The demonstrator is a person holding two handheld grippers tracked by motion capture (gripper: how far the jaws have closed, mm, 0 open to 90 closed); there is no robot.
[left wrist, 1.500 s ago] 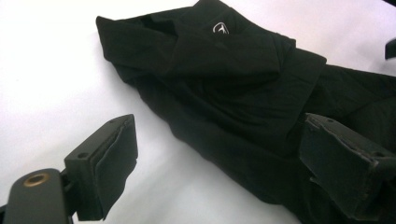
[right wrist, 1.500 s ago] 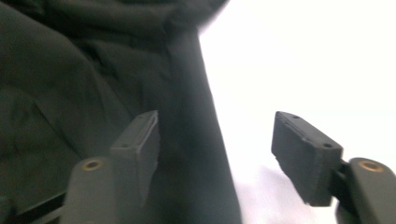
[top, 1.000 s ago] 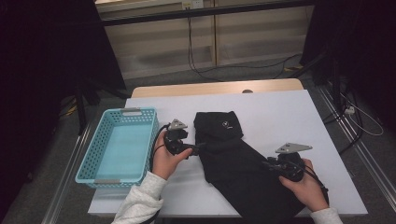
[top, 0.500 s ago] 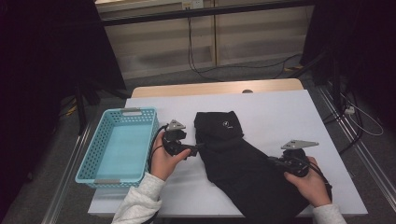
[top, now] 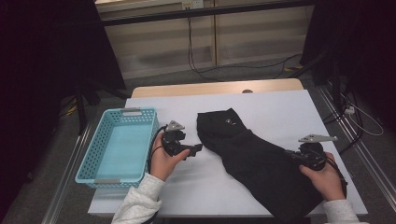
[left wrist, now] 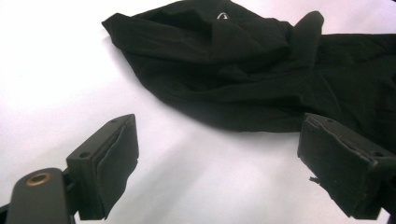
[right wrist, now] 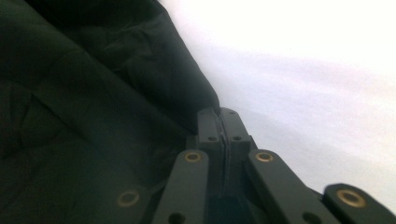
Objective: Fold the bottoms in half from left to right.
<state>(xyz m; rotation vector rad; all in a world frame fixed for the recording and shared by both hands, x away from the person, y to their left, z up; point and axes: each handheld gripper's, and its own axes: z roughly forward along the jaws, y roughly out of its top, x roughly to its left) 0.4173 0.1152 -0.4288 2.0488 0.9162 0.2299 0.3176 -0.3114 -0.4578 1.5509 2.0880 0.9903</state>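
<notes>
A black garment [top: 252,154] lies crumpled across the white table [top: 280,107], running from the middle down to the front right. My right gripper [top: 289,154] sits at the garment's right edge, and its jaws have just closed. In the right gripper view the jaws [right wrist: 219,116] are pressed together, pinching a fold of the garment [right wrist: 93,93]. My left gripper [top: 195,149] rests just left of the garment, pointing at it. Its jaws [left wrist: 224,154] stand wide apart over bare table, with the garment [left wrist: 243,70] a little beyond the tips.
A light blue plastic basket [top: 132,112] stands on the table's left side, beside my left hand. A wooden strip edges the table's far side. Cables run over the floor behind and to the right.
My right hand has shifted to the right and slightly away from me along the garment's edge, and its jaws have closed on the cloth. The left hand has stayed put.
</notes>
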